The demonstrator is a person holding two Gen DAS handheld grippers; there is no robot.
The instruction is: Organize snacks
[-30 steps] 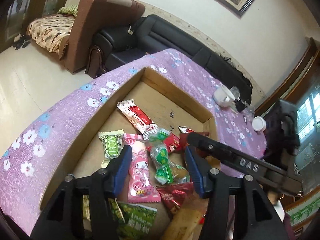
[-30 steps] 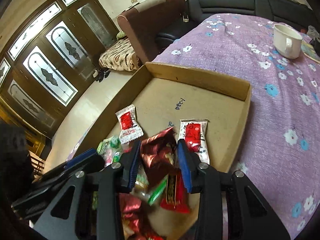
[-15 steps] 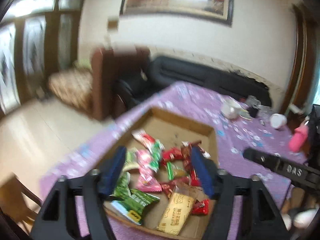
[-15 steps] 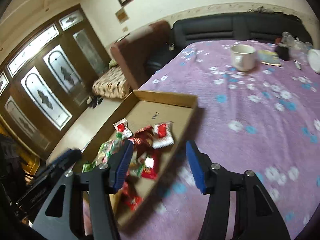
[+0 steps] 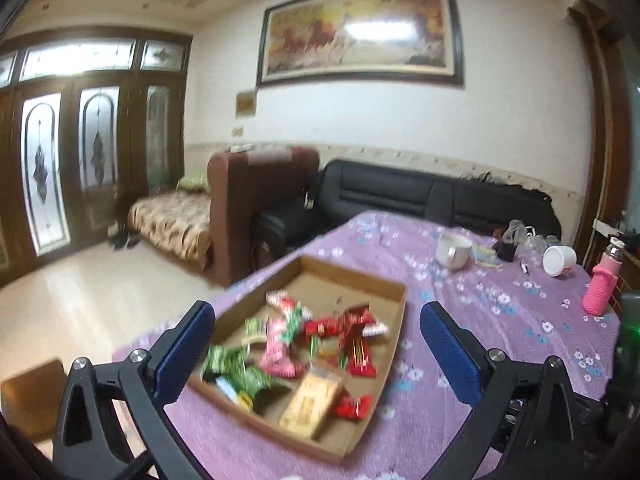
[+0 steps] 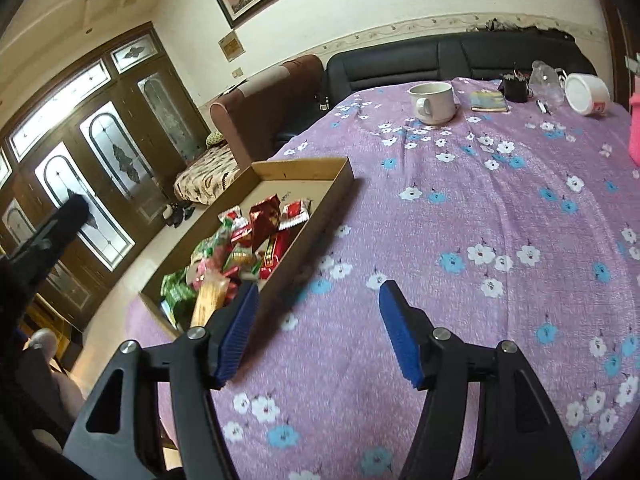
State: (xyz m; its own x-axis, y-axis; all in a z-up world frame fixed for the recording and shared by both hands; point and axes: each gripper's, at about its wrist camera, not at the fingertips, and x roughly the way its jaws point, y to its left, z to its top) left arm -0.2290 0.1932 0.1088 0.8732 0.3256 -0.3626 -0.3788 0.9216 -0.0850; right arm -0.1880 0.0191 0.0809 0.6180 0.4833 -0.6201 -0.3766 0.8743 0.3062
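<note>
A shallow cardboard tray point(image 5: 394, 322) lies on the purple flowered tablecloth point(image 5: 500, 320) and holds a pile of wrapped snacks point(image 5: 316, 336): red, green and pink packets and a tan biscuit pack point(image 5: 310, 404). My left gripper point(image 5: 316, 354) is open and empty, held back from and above the tray. My right gripper point(image 6: 316, 332) is open and empty over bare cloth, to the right of the tray point(image 6: 328, 204). The snacks point(image 6: 248, 240) show at its left.
A white mug point(image 6: 434, 102), a small book point(image 6: 490, 101), a dark cup point(image 6: 516, 87), a white tub point(image 6: 587, 93) and a pink bottle point(image 5: 602, 282) stand at the table's far end. A black sofa point(image 5: 420, 196) and a brown armchair point(image 5: 256, 200) lie beyond.
Both grippers have pulled up and back from the snack pile and opened wider. The right one has swung right, off the tray and over the cloth.
</note>
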